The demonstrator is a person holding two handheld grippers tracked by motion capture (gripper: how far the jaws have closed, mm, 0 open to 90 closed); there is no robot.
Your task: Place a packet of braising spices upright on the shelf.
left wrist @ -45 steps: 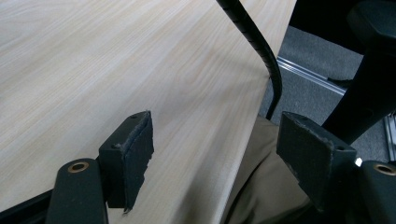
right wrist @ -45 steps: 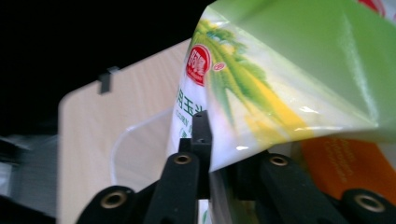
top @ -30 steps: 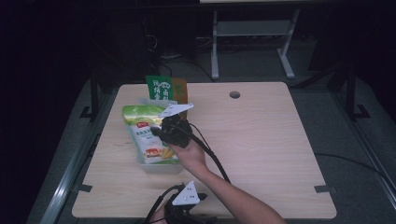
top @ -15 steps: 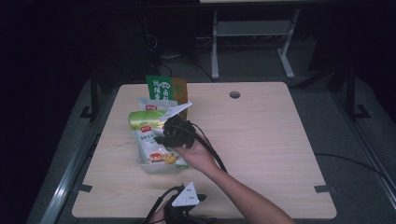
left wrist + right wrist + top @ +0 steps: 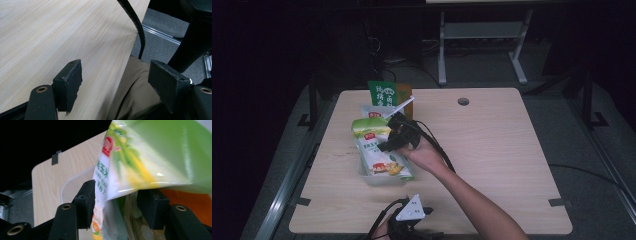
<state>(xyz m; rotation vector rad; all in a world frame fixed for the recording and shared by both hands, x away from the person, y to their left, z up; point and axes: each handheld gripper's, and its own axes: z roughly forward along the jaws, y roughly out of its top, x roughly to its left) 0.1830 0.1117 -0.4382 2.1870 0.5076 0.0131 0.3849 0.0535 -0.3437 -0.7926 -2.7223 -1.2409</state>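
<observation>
A clear plastic container point(image 5: 368, 176) on the wooden table point(image 5: 492, 150) holds several snack bags. A white and green corn-print bag point(image 5: 379, 156) lies on top, with a light green bag point(image 5: 368, 127) behind it. My right gripper point(image 5: 386, 144) hovers over these bags. Its jaws have just been opening. In the right gripper view the corn-print bag's point(image 5: 150, 160) lower edge hangs between the parted jaws of the right gripper point(image 5: 116, 192), which do not clamp it. My left gripper point(image 5: 404, 227) rests at the table's near edge. The left gripper point(image 5: 115, 77) is open with nothing in it.
A dark green packet point(image 5: 381, 93) and an orange one point(image 5: 405, 92) stand behind the container at the table's far side. A cable hole point(image 5: 463, 101) sits near the far edge. The right gripper's cable point(image 5: 439, 150) runs along the forearm. Trousers point(image 5: 135, 90) show below the table edge.
The right hand has shifted a little over the container and its jaws have parted around the corn-print bag. The left gripper has stayed put.
</observation>
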